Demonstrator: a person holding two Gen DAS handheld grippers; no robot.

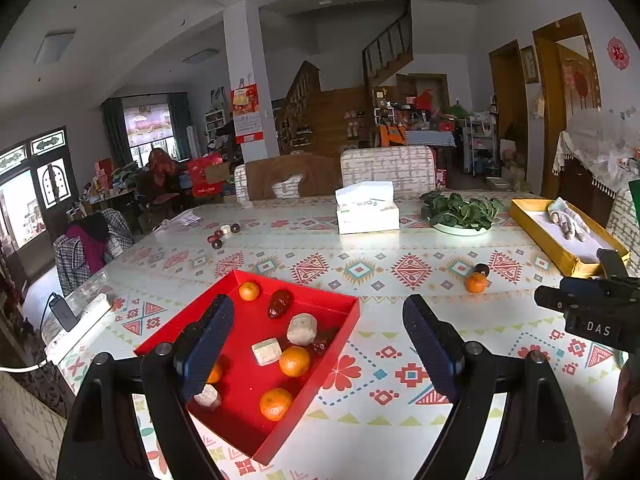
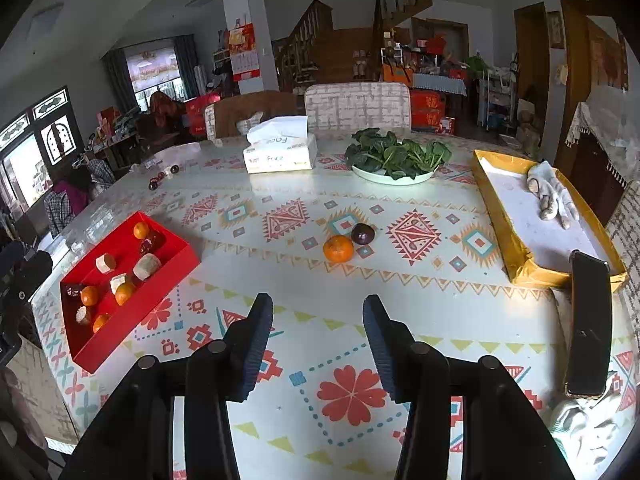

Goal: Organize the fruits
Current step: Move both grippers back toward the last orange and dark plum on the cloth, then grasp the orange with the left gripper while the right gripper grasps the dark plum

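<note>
A red tray [image 1: 340, 332] [image 2: 168, 276] on the patterned table holds several oranges [image 1: 295, 361], dark plums [image 1: 279, 303] and pale cut pieces [image 1: 302, 329]. A loose orange [image 2: 338, 248] [image 1: 476, 282] and a dark plum [image 2: 363, 233] [image 1: 481, 269] lie together on the table mid-way. My left gripper [image 1: 320, 344] is open and empty, hovering over the tray's right part. My right gripper [image 2: 318, 340] is open and empty, a little short of the loose orange and plum.
A tissue box [image 2: 280, 152], a plate of greens [image 2: 394, 158], a yellow box [image 2: 496, 208] with a glove [image 2: 550, 194], a black phone [image 2: 590, 320] at the right edge. Small dark fruits [image 2: 162, 178] lie far left. Chairs stand behind the table.
</note>
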